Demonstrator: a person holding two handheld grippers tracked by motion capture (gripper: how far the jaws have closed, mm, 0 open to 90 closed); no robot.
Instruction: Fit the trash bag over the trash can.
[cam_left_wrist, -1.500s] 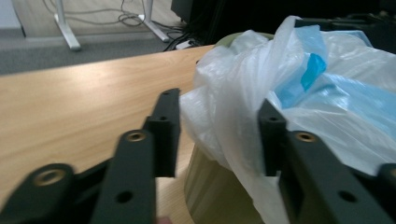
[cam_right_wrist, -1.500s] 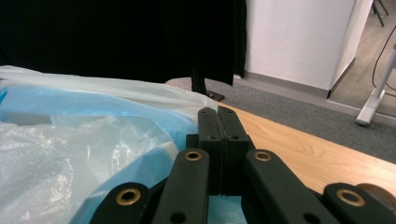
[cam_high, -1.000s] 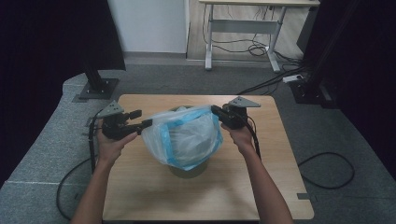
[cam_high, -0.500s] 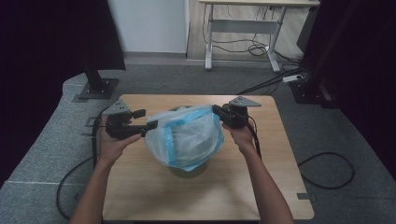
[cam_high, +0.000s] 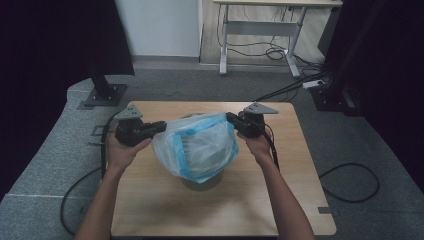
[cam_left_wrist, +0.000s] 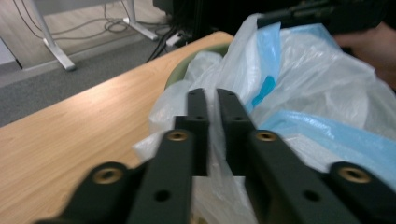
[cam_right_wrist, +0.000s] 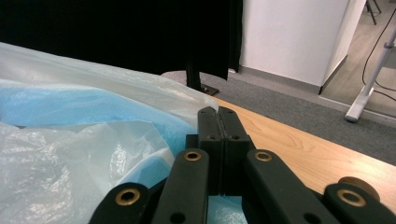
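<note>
A clear plastic bag (cam_high: 200, 147) with a blue band is stretched over a greenish bin (cam_high: 202, 182) in the middle of the wooden table (cam_high: 150, 210). My left gripper (cam_high: 161, 126) sits at the bag's left edge. Its jaws have just been closing, and in the left gripper view they (cam_left_wrist: 212, 95) pinch thin plastic of the bag (cam_left_wrist: 317, 84) above the bin's rim (cam_left_wrist: 180, 77). My right gripper (cam_high: 231, 118) holds the bag's right edge. In the right gripper view it (cam_right_wrist: 218, 112) is pressed shut on the bag (cam_right_wrist: 70, 140).
Bare tabletop (cam_left_wrist: 70, 126) lies to the left and in front of the bin. Behind the table stand a black stand base (cam_high: 105, 95) on the left, a desk frame (cam_high: 260, 45) with cables, and another base (cam_high: 332, 97) on the right. A cable (cam_high: 350, 185) loops on the floor.
The left gripper's jaws, open beside the bag's left edge earlier, are now closed on that edge. The right gripper and the bag's right side have stayed put.
</note>
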